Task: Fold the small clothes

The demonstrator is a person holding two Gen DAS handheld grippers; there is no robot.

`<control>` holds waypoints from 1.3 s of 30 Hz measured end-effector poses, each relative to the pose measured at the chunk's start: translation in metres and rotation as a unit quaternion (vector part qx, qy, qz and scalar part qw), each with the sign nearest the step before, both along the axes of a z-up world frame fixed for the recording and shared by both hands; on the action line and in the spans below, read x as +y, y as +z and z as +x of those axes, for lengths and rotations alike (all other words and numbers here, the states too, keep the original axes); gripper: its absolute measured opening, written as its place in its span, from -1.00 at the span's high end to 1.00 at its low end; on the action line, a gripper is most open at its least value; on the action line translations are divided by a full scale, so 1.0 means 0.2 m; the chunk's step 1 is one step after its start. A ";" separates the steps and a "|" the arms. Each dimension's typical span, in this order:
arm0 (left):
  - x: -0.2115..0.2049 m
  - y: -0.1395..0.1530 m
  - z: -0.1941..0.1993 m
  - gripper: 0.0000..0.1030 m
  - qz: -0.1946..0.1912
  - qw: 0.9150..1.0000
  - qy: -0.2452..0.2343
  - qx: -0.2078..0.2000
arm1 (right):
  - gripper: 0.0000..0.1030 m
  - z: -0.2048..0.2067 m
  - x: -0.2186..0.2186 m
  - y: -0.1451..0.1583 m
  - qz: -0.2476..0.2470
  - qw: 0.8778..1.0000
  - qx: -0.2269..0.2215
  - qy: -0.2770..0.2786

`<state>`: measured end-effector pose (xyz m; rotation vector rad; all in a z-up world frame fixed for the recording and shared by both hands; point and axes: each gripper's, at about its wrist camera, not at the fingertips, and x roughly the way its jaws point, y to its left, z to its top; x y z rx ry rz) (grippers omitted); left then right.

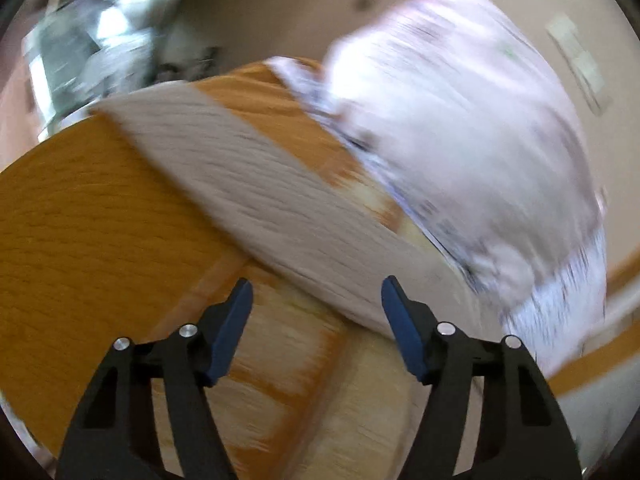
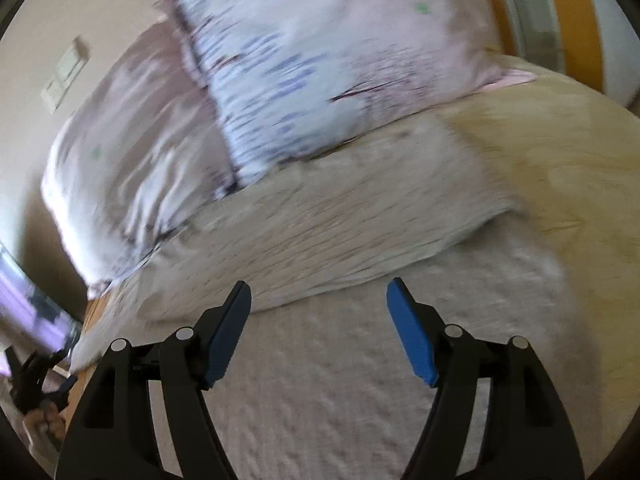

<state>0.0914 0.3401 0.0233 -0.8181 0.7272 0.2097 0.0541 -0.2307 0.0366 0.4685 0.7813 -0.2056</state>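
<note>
Here the left gripper (image 1: 317, 294) stands with its blue-padded jaws spread wide and nothing between them, hovering over an orange wooden surface (image 1: 80, 232). Just ahead of its fingers (image 1: 236, 320) lies a beige ribbed cloth (image 1: 256, 184), running slantwise across the wood. Beyond that cloth, up to the right, a pale pink and lavender pillow (image 1: 460, 128) with a printed band is propped against a beige wall (image 1: 280, 4). Both views are blurred.

The right gripper (image 2: 319, 294) is likewise wide apart and holds nothing, poised above a cream textured bedcover (image 2: 340, 392). The beige ribbed cloth (image 2: 320, 232) lies flat just past its fingertips (image 2: 408, 324), spread across the bedcover. Behind the cloth rest two pillows: the pink one (image 2: 132, 152) to the left and a printed one (image 2: 320, 60) overlapping it.
</note>
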 end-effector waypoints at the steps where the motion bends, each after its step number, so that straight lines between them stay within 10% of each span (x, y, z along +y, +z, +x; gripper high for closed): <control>1: 0.07 -0.03 -0.01 -0.21 -0.019 1.000 0.019 0.002 | -0.40 0.00 0.02 0.00 -0.001 1.000 0.000 0.005; 16: 0.51 -0.18 0.09 0.49 -0.148 0.980 0.131 -0.032 | -0.40 0.00 0.10 0.05 -0.021 0.999 -0.010 0.033; 19: 0.54 -0.19 0.09 0.84 -0.149 0.979 0.135 -0.024 | -0.40 0.00 0.10 0.05 -0.019 0.999 -0.010 0.033; 24: 0.45 -0.06 0.10 0.88 -0.118 0.984 0.121 -0.054 | -0.40 -0.01 0.10 0.05 -0.017 0.999 -0.012 0.032; 32: -0.21 0.39 0.33 0.88 -0.063 0.987 -0.035 -0.140 | -0.40 -0.05 0.03 0.06 -0.011 0.999 -0.027 0.025; 39: -1.19 0.41 0.58 0.88 -0.045 0.959 -0.242 -0.142 | -0.40 -0.13 -0.09 0.09 -0.018 0.999 -0.034 0.006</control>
